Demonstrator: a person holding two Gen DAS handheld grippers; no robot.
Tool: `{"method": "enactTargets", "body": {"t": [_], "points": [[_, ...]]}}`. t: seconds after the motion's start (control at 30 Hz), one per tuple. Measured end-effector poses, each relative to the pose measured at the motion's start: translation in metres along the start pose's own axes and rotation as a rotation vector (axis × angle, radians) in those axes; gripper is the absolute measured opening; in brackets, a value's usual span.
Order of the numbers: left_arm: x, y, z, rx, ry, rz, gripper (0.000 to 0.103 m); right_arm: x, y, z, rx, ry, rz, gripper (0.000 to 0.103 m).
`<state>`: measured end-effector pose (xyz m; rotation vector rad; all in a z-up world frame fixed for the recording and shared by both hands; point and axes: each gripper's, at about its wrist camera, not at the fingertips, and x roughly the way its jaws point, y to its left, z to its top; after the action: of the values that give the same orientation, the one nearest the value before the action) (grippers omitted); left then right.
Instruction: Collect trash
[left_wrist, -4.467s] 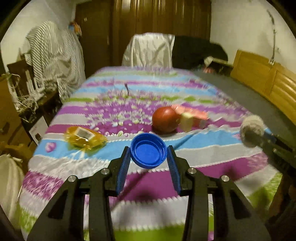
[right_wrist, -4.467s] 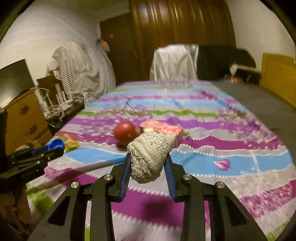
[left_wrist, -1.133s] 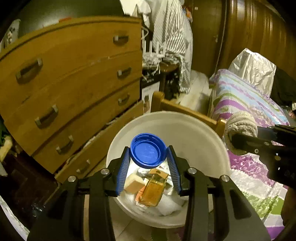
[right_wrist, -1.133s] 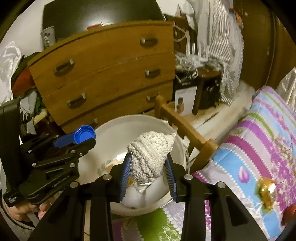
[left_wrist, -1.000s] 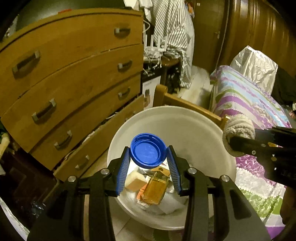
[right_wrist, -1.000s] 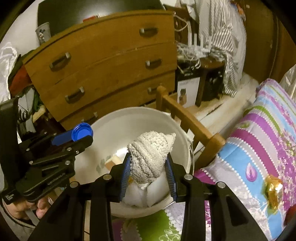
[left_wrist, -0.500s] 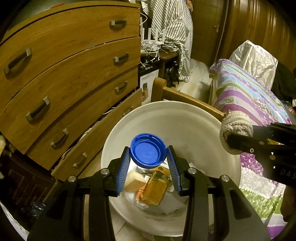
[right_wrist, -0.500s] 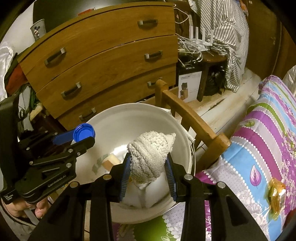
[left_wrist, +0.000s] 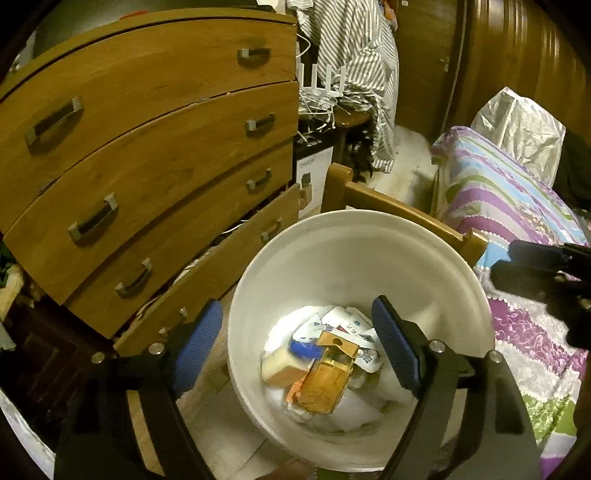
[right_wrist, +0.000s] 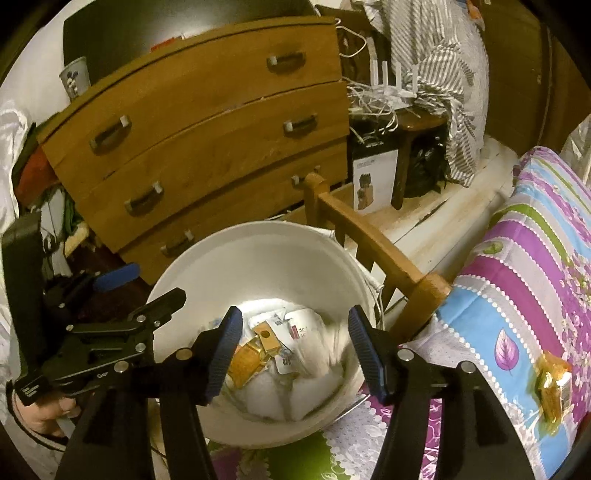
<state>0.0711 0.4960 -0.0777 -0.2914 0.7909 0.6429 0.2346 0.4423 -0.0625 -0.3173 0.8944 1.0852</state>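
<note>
Left wrist: amber box (left_wrist: 325, 376) lies slanted in bucket (left_wrist: 332, 240).

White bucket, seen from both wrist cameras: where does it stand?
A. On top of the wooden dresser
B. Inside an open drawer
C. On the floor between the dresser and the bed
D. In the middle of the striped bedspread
C: the white bucket stands low beside the wooden dresser, with the wooden bed frame and the striped bedspread on its other side.
</note>
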Motion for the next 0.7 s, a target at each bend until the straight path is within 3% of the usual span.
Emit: {"method": "enactTargets", "body": {"t": [0.1, 0.2, 0.33, 0.47, 0.7], "points": [[-0.012, 0.000, -0.004, -0.008, -0.029, 0.004, 0.084, -0.018, 0.002, -0.003, 0.007, -0.046, 0.012, 0.061], [-0.039, 0.003, -0.014, -0.030, -0.099, 0.001, 0.088, -0.050, 0.010, -0.016, 0.000, -0.132, 0.018, 0.070], [-0.095, 0.004, -0.040, -0.056, -0.224, -0.021, 0.097, -0.109, 0.030, -0.052, -0.059, -0.297, -0.030, 0.083], [-0.148, 0.000, -0.069, -0.087, -0.356, -0.004, 0.097, -0.158, 0.052, -0.096, -0.107, -0.414, -0.064, 0.088], [-0.195, -0.015, -0.089, -0.106, -0.396, -0.014, 0.098, -0.205, 0.056, -0.142, -0.064, -0.443, -0.050, 0.089]]}}
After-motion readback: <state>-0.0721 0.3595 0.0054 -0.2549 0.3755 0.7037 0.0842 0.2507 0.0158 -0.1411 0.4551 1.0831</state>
